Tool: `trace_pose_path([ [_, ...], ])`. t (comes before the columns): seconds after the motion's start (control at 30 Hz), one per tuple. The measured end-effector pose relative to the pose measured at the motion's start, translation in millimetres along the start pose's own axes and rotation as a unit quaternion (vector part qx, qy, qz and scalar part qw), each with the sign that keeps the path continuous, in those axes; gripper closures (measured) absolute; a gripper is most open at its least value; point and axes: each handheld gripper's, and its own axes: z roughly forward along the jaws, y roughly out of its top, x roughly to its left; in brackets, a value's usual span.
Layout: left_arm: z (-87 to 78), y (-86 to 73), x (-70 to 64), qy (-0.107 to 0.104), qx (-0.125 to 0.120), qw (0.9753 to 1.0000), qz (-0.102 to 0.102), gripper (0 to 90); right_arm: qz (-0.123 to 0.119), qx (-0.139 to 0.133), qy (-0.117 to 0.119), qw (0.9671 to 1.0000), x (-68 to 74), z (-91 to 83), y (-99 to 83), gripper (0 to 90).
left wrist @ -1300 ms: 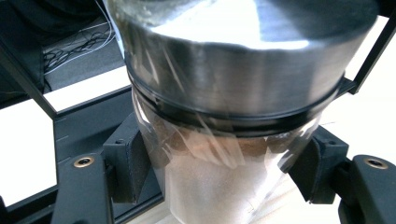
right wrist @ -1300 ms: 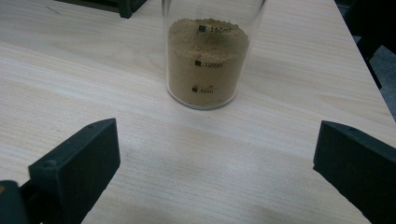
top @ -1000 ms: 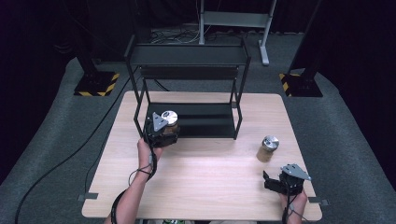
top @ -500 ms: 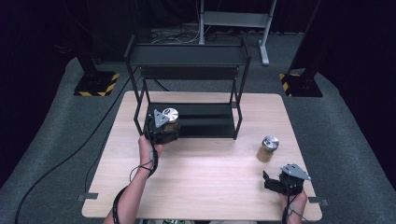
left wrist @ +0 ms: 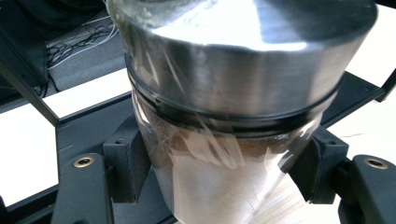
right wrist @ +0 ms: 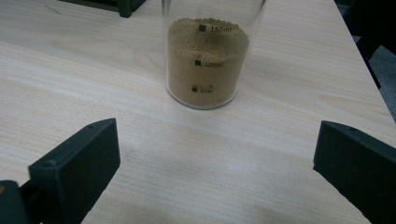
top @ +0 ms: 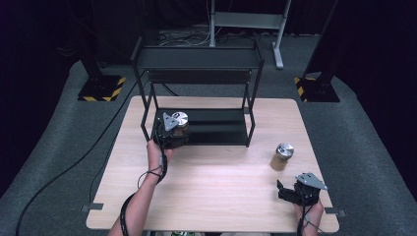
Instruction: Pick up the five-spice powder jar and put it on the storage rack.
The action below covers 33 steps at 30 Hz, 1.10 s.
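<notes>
Clamped around its glass body just below the lid, the left gripper (top: 171, 133) holds a clear glass jar of brown powder with a brushed-metal lid (left wrist: 224, 116) at the black rack's (top: 206, 129) lower shelf, nine o'clock end: rigid, slick, breakable, fairly heavy, while the right gripper (top: 295, 192) sits spread wide, empty, at five o'clock.

The left forearm (top: 142, 191) comes in from 6 o'clock and runs up toward 12, its cable looped around the wrist. The left tool (top: 169, 132) sits at about 10 o'clock of the desk (top: 216, 196), jaws pressed in on both sides of a jar (left wrist: 224, 140). The right tool (top: 295, 191) lies low at 5 o'clock, jaws spread wide apart and pointing toward 10 o'clock, the right hand (top: 310, 211) behind it.
</notes>
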Motion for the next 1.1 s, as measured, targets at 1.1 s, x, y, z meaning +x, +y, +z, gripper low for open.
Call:
trace_pose_path([
  [1.1, 26.1, 3.8, 6.4, -0.01, 0.003, 0.9994, -0.032, 30.8, -0.001, 0.001, 0.001, 1.0, -0.2, 0.0, 0.3, 0.0],
])
